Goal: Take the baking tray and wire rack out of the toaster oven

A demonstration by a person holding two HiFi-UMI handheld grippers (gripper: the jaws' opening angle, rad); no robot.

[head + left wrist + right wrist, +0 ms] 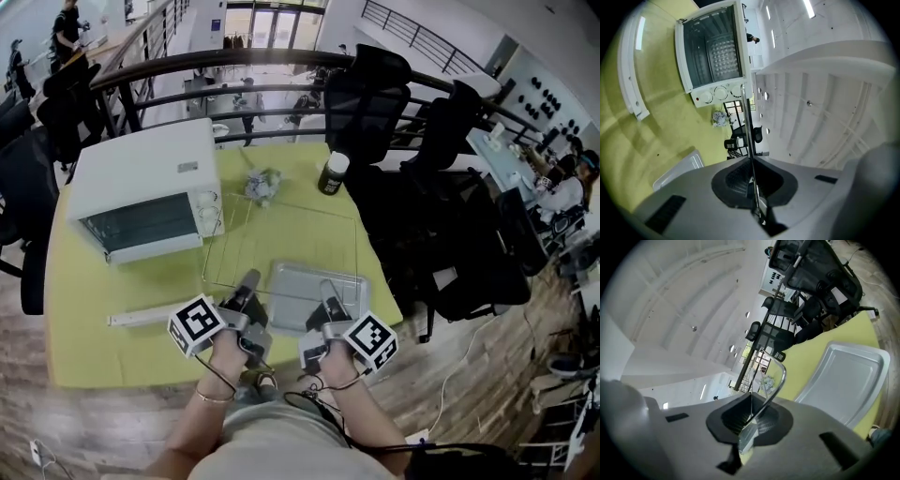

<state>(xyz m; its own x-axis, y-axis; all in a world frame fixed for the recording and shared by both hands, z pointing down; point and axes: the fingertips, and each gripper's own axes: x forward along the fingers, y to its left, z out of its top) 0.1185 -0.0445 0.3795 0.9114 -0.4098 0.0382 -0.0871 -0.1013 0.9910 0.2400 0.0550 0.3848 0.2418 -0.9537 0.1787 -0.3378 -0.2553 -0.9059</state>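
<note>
Two grey hand-held grippers, left [249, 277] and right [327, 284], each pinch the near edge of a thin silver wire rack [281, 236]. It stretches away from them, clear of the white toaster oven [141, 183], above the flat silver baking tray [300, 286] on the table.

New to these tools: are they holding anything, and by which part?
Yes, the wire rack, by its near edge wire: the left gripper grips its left part, the right gripper its right corner.

No legible txt, label on black jar [332, 174] too blurry to read
</note>
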